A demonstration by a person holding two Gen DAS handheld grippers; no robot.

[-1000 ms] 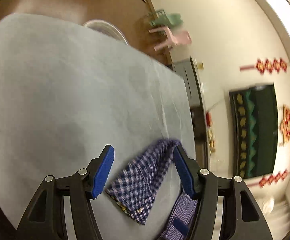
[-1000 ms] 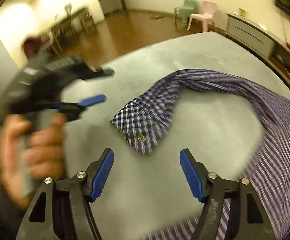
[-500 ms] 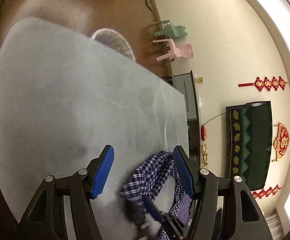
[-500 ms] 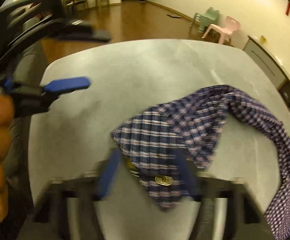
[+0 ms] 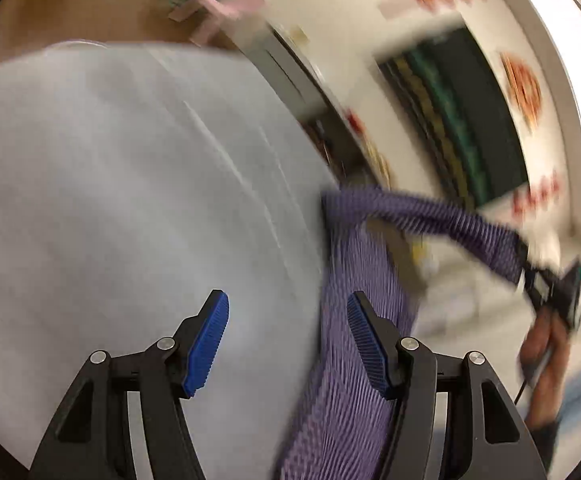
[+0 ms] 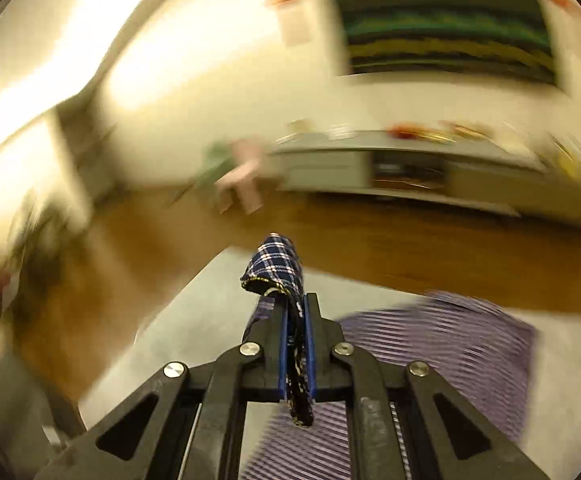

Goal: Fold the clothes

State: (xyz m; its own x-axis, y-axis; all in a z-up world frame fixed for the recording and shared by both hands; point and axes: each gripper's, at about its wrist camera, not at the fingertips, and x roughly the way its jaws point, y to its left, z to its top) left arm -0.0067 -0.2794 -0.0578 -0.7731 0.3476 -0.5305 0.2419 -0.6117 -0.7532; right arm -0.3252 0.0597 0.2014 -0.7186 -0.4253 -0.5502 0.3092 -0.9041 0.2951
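Grey table point(image 5: 110, 200); right gripper point(image 6: 295, 312) pinching sleeve point(image 6: 276, 266).

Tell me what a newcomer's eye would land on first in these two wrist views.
First, the right gripper: its jaws are closing on the checked cuff of the shirt, which pokes up between the blue pads at the centre of the right wrist view. In the left wrist view, the sleeve stretches taut from the grey table up to the right edge. The left gripper stands open at the bottom, over the table edge, with nothing between its pads.
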